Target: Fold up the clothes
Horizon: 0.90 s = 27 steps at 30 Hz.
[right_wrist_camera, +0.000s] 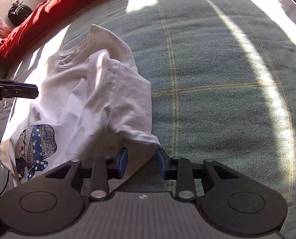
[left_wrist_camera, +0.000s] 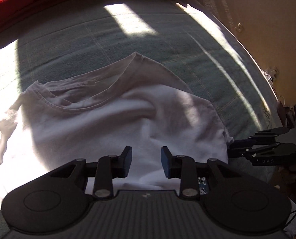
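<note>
You are partway through shaping the white T-shirt (left_wrist_camera: pixel 112 123), rumpled on the green blanket (left_wrist_camera: pixel 168 39) across the frame's middle, with both the left gripper (left_wrist_camera: pixel 146 159) and right gripper (right_wrist_camera: pixel 142 162) spread apart, the right one straddling the shirt's lower-right corner, so next calls for pinching an edge.

This is a bedroom in a home. A bed (right_wrist_camera: pixel 217 79) with a green checked blanket (left_wrist_camera: pixel 128 39) fills both views, and a red duvet (right_wrist_camera: pixel 48 10) lies at its far edge. A yellow wall (left_wrist_camera: pixel 267 20) with sockets (left_wrist_camera: pixel 239 27) stands beside the bed.
</note>
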Each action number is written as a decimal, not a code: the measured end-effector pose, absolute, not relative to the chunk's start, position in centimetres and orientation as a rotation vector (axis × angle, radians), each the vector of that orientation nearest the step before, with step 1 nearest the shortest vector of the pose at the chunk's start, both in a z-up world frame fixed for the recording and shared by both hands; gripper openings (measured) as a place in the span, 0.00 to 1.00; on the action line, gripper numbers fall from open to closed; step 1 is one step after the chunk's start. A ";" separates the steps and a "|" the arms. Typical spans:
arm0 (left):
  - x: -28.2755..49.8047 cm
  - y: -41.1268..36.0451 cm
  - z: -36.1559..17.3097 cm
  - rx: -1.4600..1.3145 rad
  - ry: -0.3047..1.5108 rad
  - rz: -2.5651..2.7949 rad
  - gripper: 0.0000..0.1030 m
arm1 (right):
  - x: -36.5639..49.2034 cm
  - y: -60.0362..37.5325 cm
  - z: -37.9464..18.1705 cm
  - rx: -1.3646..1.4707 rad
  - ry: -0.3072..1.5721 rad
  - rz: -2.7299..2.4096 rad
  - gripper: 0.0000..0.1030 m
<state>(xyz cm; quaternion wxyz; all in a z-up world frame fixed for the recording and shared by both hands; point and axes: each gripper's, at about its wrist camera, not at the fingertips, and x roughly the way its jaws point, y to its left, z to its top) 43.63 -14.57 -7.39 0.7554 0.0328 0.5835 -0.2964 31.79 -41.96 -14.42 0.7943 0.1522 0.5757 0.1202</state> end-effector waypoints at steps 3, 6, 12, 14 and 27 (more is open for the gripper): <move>43.3 -17.0 -7.7 0.042 1.278 -0.684 0.31 | 31.8 -42.4 -14.9 0.363 1.222 0.245 0.35; 43.1 -18.7 -8.0 0.030 1.292 -0.705 0.31 | 31.6 -42.9 -15.1 0.411 1.200 0.222 0.35; 42.0 -20.9 -9.4 0.052 1.323 -0.727 0.39 | 31.5 -43.6 -15.6 0.501 1.160 0.192 0.35; 41.6 -21.1 -9.5 0.071 1.322 -0.724 0.39 | 31.6 -43.4 -15.7 0.526 1.154 0.217 0.34; 41.0 -13.9 -7.9 0.020 1.246 -0.544 0.39 | 33.3 -39.2 -9.1 0.462 1.014 0.357 0.09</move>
